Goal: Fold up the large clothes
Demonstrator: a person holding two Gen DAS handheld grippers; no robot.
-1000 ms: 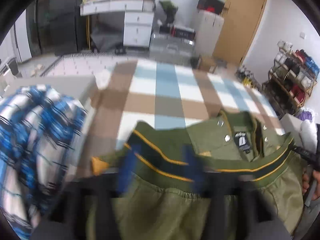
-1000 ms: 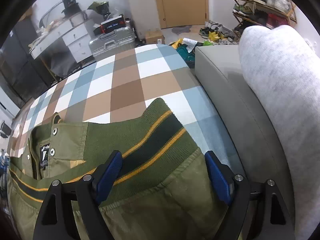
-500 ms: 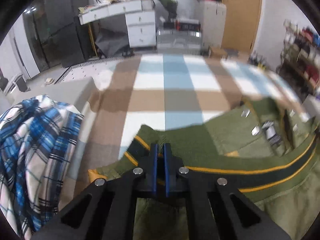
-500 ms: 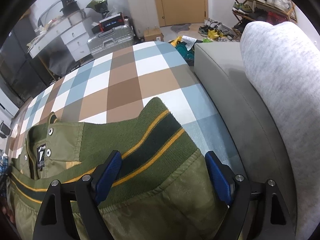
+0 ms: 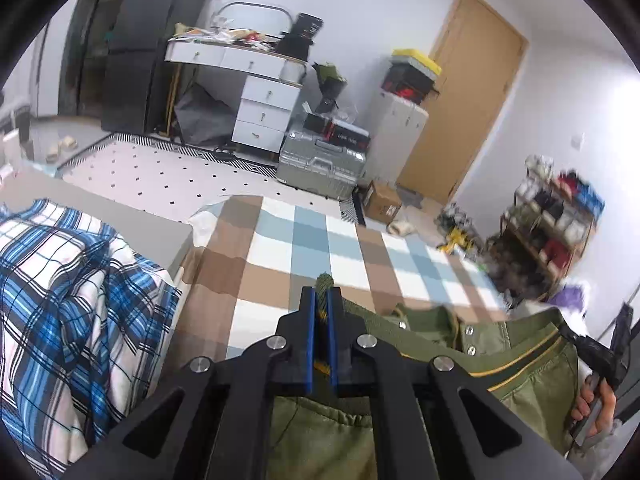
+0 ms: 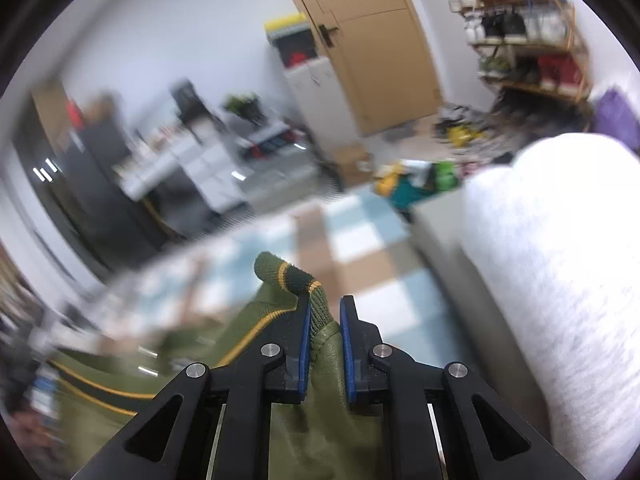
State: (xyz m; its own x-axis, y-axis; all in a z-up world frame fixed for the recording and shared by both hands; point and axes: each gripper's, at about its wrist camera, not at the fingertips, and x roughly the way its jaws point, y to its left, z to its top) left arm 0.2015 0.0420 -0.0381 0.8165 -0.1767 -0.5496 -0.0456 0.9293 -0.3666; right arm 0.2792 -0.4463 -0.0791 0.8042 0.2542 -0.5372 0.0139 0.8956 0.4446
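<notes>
Grab step's basically done: left gripper [image 5: 322, 312] has its jaws clamped on the green jacket [image 5: 532, 376] hem, right gripper [image 6: 325, 322] jaws closing on the ribbed corner. Jacket's low in the frame over the checked bed [image 5: 312, 236]. Next, I'd guess, carry the hem toward the collar evenly.

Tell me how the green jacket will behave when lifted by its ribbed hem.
Probably floppy: the green jacket bunches and sags below the left tongs. The ribbed hem curls over the closing right tongs, so it likely stretches. The knit should resist slipping.
</notes>
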